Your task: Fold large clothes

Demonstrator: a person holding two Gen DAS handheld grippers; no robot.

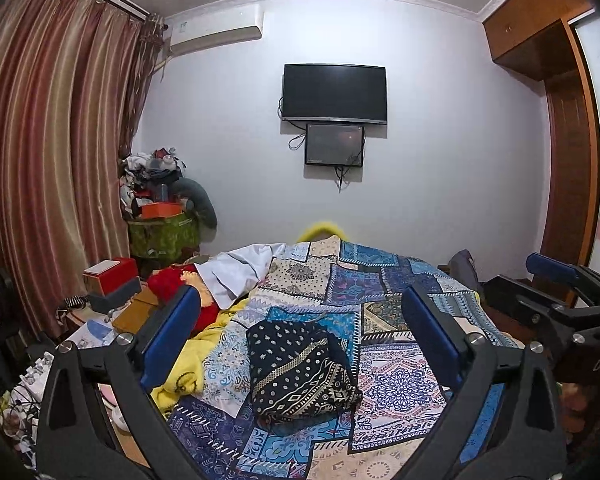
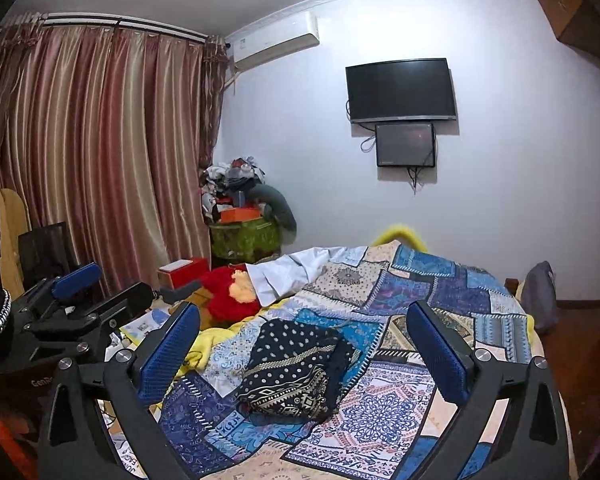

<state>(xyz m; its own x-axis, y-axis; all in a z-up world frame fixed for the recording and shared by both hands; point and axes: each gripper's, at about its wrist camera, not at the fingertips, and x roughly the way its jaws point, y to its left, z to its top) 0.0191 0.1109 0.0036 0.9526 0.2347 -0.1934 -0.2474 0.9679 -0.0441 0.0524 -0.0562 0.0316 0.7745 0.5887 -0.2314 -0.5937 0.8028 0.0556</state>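
A dark, white-patterned garment (image 1: 300, 372) lies folded into a compact bundle on the blue patchwork bedspread (image 1: 396, 380). My left gripper (image 1: 300, 320) stands open above and short of it, nothing between its blue pads (image 1: 172, 336). In the right wrist view the same folded garment (image 2: 296, 368) sits on the bedspread (image 2: 384, 408), framed by my right gripper (image 2: 304, 328), also open and holding nothing. The right gripper (image 1: 560, 280) shows at the right edge of the left wrist view. The left gripper (image 2: 88, 284) shows at the left of the right wrist view.
A red plush toy (image 1: 180, 284) and a white cloth (image 1: 244, 268) lie at the bed's far left. A yellow blanket (image 1: 188, 364) hangs off the left side. Boxes (image 1: 112, 276), a cluttered pile (image 1: 156, 196) and curtains (image 1: 60, 160) are on the left; a wooden wardrobe (image 1: 568, 152) stands right.
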